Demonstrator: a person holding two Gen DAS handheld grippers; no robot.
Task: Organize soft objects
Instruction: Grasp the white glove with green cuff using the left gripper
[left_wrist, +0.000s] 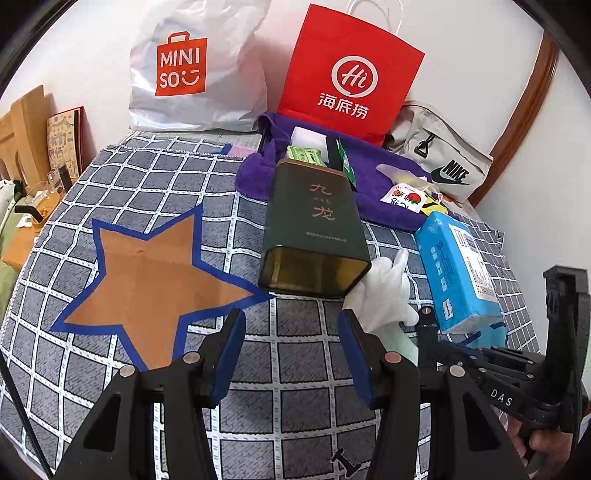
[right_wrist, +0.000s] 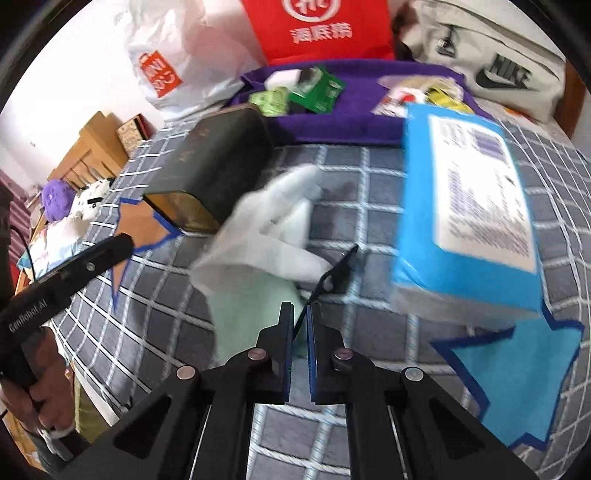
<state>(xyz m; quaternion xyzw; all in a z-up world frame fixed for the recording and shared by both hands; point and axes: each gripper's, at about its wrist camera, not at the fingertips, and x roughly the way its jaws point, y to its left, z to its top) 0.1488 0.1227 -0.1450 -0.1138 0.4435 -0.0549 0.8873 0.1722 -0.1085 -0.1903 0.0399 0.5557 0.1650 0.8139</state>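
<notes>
A white glove (left_wrist: 388, 291) lies on the checked cloth, over a pale green cloth (right_wrist: 251, 314), between a dark green tin (left_wrist: 314, 229) on its side and a blue tissue pack (left_wrist: 458, 266). My left gripper (left_wrist: 291, 325) hangs open just in front of the tin and glove, with nothing between its blue pads. In the right wrist view, blurred, my right gripper (right_wrist: 299, 317) is shut on a thin black strip (right_wrist: 338, 269) that rises from its pads, beside the glove (right_wrist: 280, 214). What the strip is I cannot tell.
An orange star (left_wrist: 147, 280) is taped on the cloth at left and a blue star (right_wrist: 524, 373) at right. A purple towel (left_wrist: 332, 177) holding small packets lies behind. A white bag (left_wrist: 192, 70), red bag (left_wrist: 347, 74) and grey pouch (left_wrist: 443, 162) stand against the wall.
</notes>
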